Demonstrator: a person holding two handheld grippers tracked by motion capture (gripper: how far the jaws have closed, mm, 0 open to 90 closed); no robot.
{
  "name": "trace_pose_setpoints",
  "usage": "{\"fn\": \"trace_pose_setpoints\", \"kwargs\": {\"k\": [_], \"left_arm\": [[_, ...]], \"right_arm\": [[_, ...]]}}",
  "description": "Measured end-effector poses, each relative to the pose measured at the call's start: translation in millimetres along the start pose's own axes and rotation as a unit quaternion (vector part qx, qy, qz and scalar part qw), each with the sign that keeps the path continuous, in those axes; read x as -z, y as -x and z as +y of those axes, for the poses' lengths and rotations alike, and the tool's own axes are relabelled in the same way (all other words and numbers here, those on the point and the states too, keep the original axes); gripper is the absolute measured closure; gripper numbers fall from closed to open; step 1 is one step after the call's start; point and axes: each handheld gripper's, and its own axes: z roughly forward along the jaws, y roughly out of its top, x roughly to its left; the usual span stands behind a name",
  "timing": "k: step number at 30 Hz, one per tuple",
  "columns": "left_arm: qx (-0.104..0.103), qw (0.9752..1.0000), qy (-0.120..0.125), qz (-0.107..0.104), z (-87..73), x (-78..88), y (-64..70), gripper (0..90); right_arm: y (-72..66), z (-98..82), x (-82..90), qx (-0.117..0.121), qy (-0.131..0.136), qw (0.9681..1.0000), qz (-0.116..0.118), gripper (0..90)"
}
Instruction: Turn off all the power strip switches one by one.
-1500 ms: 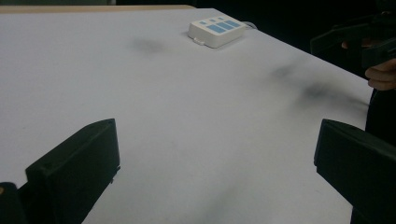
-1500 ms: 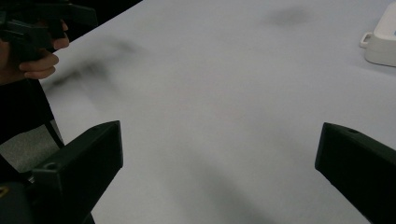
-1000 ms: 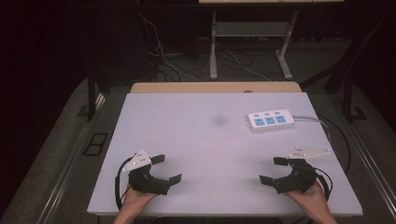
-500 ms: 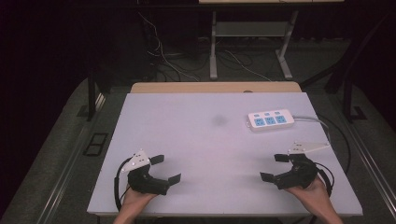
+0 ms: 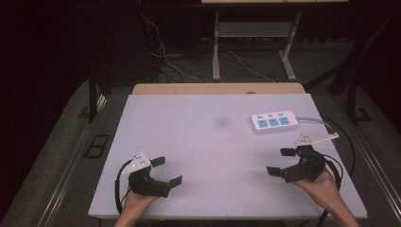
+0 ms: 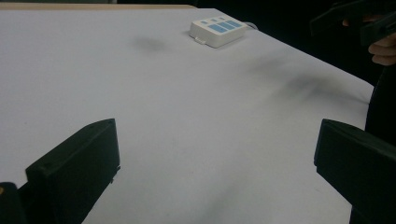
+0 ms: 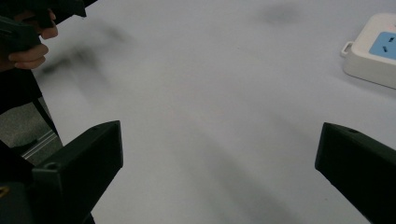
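A white power strip point(image 5: 274, 121) with blue sockets lies at the table's right back; it also appears far off as the power strip point(image 6: 216, 31) in the left gripper view and at the right edge as the power strip point(image 7: 373, 51) in the right gripper view. My left gripper point(image 5: 166, 170) rests low over the front left of the table, open, nothing between its jaws. My right gripper point(image 5: 281, 161) hovers at the front right, open and empty, a short way in front of the strip. A hand holds each gripper.
The white table point(image 5: 203, 146) has a faint dark smudge point(image 5: 221, 122) near its middle back. The strip's grey cable point(image 5: 331, 125) loops off the right edge. A wooden board point(image 5: 217, 88) borders the far side. Cables and a metal stand point(image 5: 250, 42) lie on the floor beyond.
The right gripper has shifted slightly left and farther from the table's front edge. The left gripper has stayed put.
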Motion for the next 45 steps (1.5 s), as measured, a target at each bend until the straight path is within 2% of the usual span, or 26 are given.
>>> {"fn": "trace_pose_setpoints", "kwargs": {"k": [9, 22, 30, 45], "left_arm": [[0.002, 1.0, 0.002, 0.001, -0.2, 0.1, -0.5, 0.0], [0.006, 1.0, 0.004, 0.003, -0.8, 0.8, -2.1, 0.0], [0.006, 1.0, 0.005, 0.004, -1.0, 0.7, -2.4, 0.0], [0.008, 0.9999, 0.005, 0.004, -1.3, 0.7, -3.0, 0.0]], "right_arm": [[9.9, 11.8, 5.0, -0.002, -0.003, 1.0, -0.003, 0.8], [24.2, 30.3, 0.8, 0.002, -0.016, 0.9999, -0.003, 0.8], [26.9, 42.5, -2.9, 0.009, -0.028, 0.9995, -0.006, 0.8], [36.7, 71.1, -8.2, 0.019, -0.03, 0.9994, -0.006, 0.7]]}}
